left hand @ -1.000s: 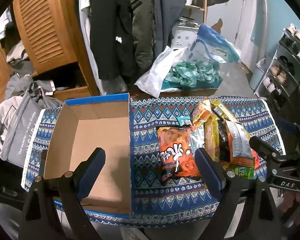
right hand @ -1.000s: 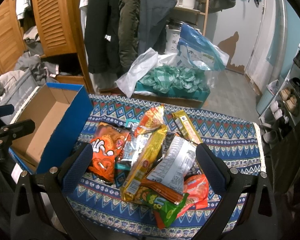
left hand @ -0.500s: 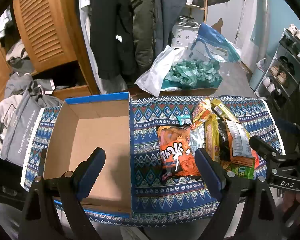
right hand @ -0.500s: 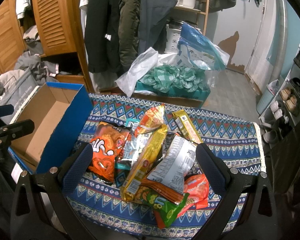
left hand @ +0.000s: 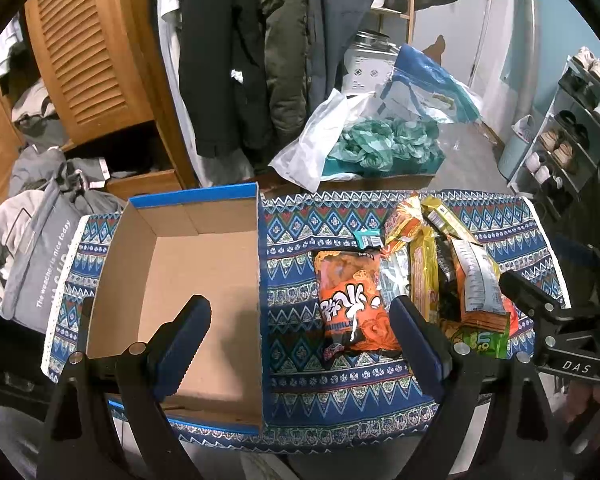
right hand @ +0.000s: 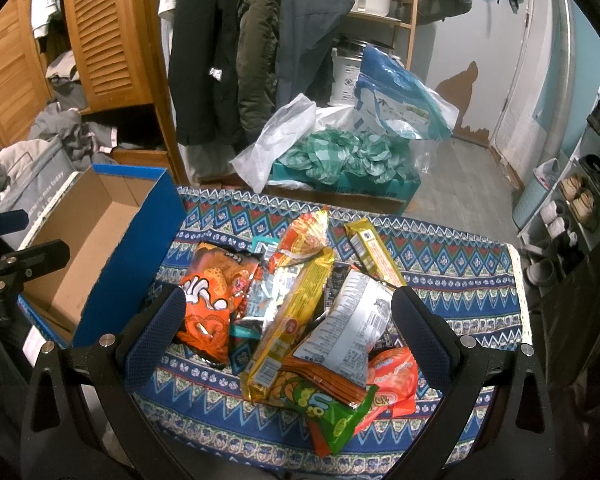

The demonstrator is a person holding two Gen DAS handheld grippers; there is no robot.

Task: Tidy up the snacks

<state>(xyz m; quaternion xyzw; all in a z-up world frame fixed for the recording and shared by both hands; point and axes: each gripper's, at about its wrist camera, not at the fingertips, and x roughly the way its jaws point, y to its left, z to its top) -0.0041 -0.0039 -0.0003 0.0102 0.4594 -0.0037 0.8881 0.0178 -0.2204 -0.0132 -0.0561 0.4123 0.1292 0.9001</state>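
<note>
Left gripper (left hand: pixel 296 322): jaws spread wide, empty, hovering over the box's (left hand: pixel 188 240) right wall.
Right gripper (right hand: pixel 286 314): jaws released, straddling the snack pile (right hand: pixel 300 304).
Snacks: heaped on the bench (right hand: pixel 440 272), three o'clock of the box.
Handling: light, crinkly, slippery; pinch a packet's sealed edge.

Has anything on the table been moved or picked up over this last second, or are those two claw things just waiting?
Nothing has visibly changed. The left gripper and right gripper both hang open as before, holding nothing. The snack pile lies as it did on the patterned cloth, and the cardboard box is still empty.
</note>
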